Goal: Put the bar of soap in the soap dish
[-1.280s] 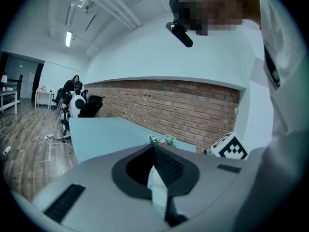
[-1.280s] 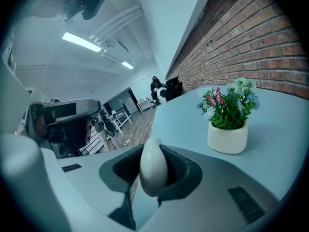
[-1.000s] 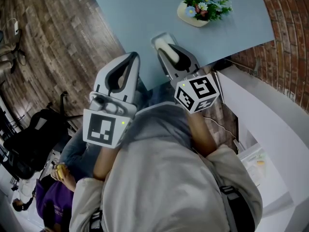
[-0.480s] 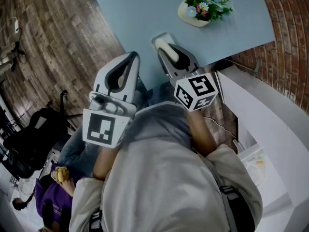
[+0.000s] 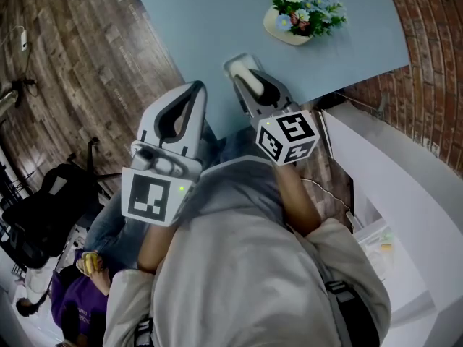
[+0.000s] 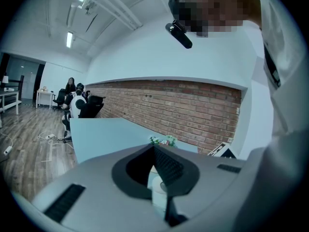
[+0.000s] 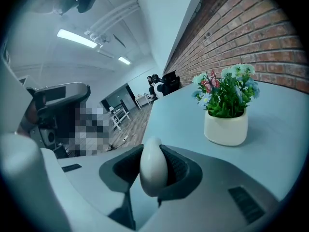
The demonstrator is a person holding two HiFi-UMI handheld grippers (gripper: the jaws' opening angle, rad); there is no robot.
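At left, my left tongs (image 5: 194, 89) hang pressed together and empty, just off the table (image 5: 217, 20). To their right, my right tongs (image 5: 242, 69) pinch the soap (image 7: 153, 170), a pale oval bar held on edge above the table's near edge. Further right stands a flower pot (image 7: 226, 127). No dish shows in any view. I judge I should hold a steady squeeze, find the dish first, then lower the soap flat before letting go.

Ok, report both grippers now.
Left gripper: closed, empty.
Right gripper: closed on the white oval bar of soap.
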